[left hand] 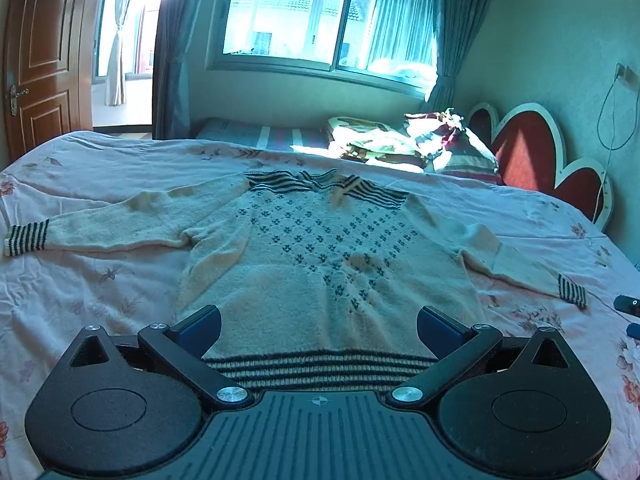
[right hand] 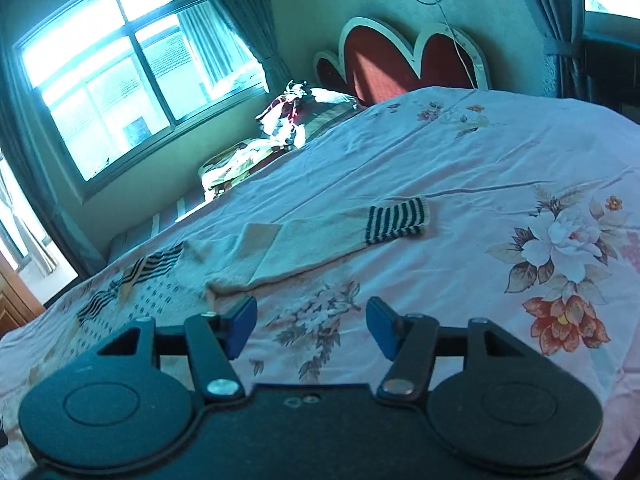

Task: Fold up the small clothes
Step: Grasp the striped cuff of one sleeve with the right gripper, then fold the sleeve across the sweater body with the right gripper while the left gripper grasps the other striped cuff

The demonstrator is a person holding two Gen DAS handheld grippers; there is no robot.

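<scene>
A small cream knit sweater (left hand: 320, 248) with dark striped collar, cuffs and hem lies flat on the bed, sleeves spread to both sides. My left gripper (left hand: 319, 326) is open and empty, just above the striped hem (left hand: 320, 364), its jaws wide apart. In the right wrist view the sweater's right sleeve (right hand: 304, 244) with its striped cuff (right hand: 396, 220) lies ahead. My right gripper (right hand: 312, 326) is open and empty, over the sheet just short of the sleeve's underarm edge.
The bed has a pink floral sheet (left hand: 100, 280). Folded bedding and pillows (left hand: 404, 142) are piled at the far side by a red heart-shaped headboard (left hand: 532, 156). A window (left hand: 320, 12) and a wooden door (left hand: 36, 52) are behind.
</scene>
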